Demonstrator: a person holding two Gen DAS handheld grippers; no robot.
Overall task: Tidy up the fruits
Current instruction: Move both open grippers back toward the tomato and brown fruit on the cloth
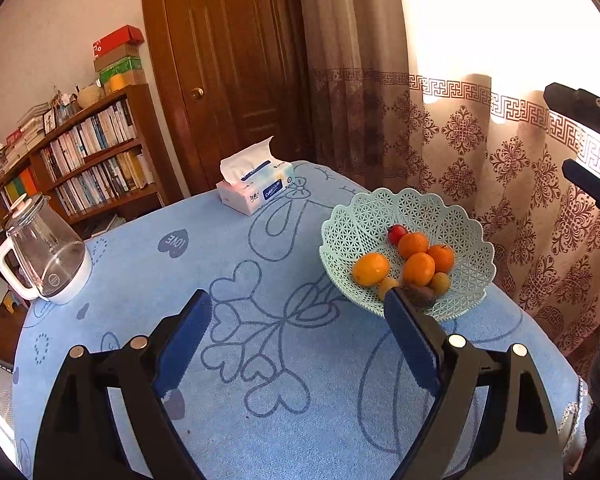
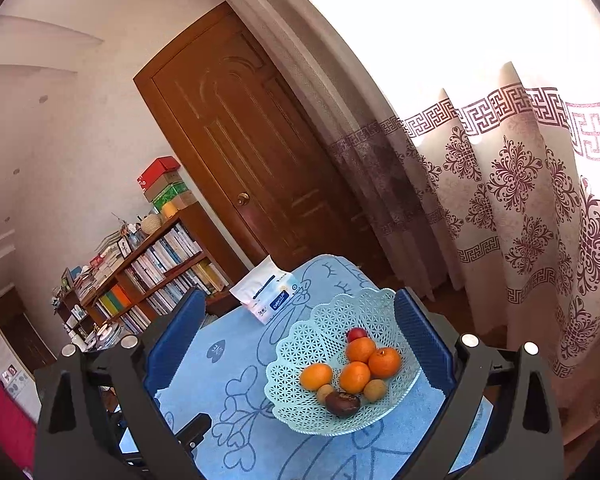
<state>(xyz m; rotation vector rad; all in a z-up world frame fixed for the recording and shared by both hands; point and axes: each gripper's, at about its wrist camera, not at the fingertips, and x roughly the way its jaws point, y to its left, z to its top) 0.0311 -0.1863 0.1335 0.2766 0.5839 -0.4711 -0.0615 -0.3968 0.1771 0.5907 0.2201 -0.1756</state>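
All the fruit is sitting in the mint-green lattice fruit basket (image 1: 456,216) at the right side of the bench (image 1: 228,360), which is wearing a blue cloth: four oranges (image 1: 419,268), a small red fruit (image 1: 397,233) at the far side, two small tan fruits (image 1: 440,282) and a dark brown fruit (image 1: 422,297) at the near rim. No fruit is showing loose on the cloth in either view, so the sorting is looking close to done and the step in hand is judged to be backing away and checking.

The left hand-held gripper (image 1: 298,312) is hanging over the middle of the bench with its jaws standing wide and nothing between them; its right finger is crossing in front of the near rim of the basket. The right hand-held gripper (image 2: 298,312) is hanging above the near right of the bench, jaws equally wide and empty, framing the basket without touching it.

To do this well, both grippers are best kept wide and clear of the rim, since the light basket could slide or tip if nudged. The dark fruit and the tan ones near the edge are sitting lowest and closest to spilling. The glass kettle (image 1: 46,252) at the far left and the tissue pack (image 1: 256,186) at the far side are standing well apart from the basket.
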